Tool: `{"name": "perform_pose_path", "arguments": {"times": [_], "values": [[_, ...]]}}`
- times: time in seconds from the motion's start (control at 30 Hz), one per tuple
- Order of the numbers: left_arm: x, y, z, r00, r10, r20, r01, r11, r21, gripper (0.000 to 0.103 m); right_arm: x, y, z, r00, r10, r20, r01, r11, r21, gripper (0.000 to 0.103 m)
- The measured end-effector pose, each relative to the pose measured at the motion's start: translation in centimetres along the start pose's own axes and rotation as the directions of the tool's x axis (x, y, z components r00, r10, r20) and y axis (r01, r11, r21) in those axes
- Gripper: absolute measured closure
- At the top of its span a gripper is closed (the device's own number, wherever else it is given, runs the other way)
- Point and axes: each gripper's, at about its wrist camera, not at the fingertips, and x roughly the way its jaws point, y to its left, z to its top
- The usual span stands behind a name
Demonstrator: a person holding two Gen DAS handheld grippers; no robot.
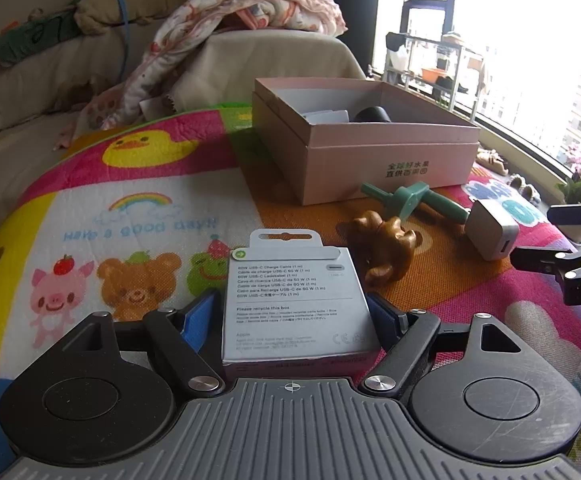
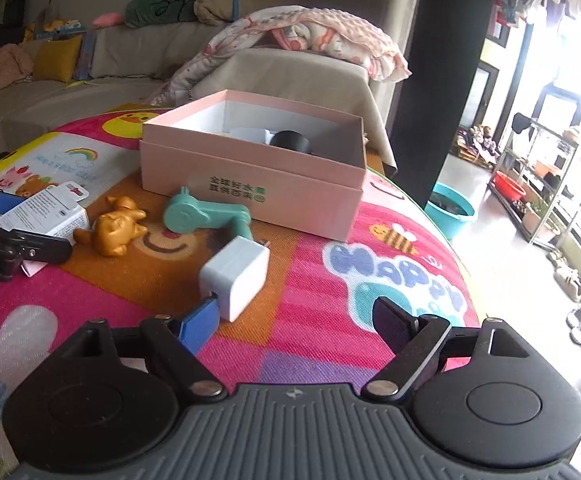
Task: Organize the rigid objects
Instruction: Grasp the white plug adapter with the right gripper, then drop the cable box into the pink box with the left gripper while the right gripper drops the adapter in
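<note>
My left gripper [image 1: 292, 306] is shut on a white USB-C cable box [image 1: 294, 308], blue pads against its two sides; the same box [image 2: 46, 216] shows at the left of the right wrist view. My right gripper [image 2: 296, 316] stands open over the mat with nothing between its fingers, and a white charger block [image 2: 236, 276] lies just ahead of its left finger. Between the grippers lie a golden animal figurine [image 2: 114, 230] and a green plastic toy [image 2: 206, 216]. Behind them an open pink cardboard box [image 2: 250, 184] holds a black round object [image 2: 290, 142].
Everything lies on a colourful cartoon play mat [image 2: 330, 216] over a rounded table. A sofa with a crumpled pink blanket [image 2: 310, 36] is behind the pink box. To the right the mat drops off to the floor, with a teal basin [image 2: 452, 208] and a shelf rack [image 2: 546, 176].
</note>
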Motion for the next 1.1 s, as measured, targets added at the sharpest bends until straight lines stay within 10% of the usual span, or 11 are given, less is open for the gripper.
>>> {"name": "perform_pose_path", "arguments": {"times": [0.37,0.7,1.1], "values": [[0.0,-0.2,0.0,1.0,0.007,0.0,-0.007,1.0,0.006,0.02,1.8,1.2,2.0,0.991,0.131,0.013,-0.132,0.984,0.118,0.032],[-0.2,0.1,-0.1,1.0,0.013,0.009,-0.013,1.0,-0.007,0.023,2.5,1.3,2.1,0.988,0.152,-0.036,-0.148,0.983,0.11,0.083],[-2.4,-0.1,-0.9,0.997,-0.057,0.06,0.06,0.997,-0.049,0.029,-1.4,1.1,0.2,0.983,0.175,-0.052,-0.172,0.983,0.056,0.083]]}}
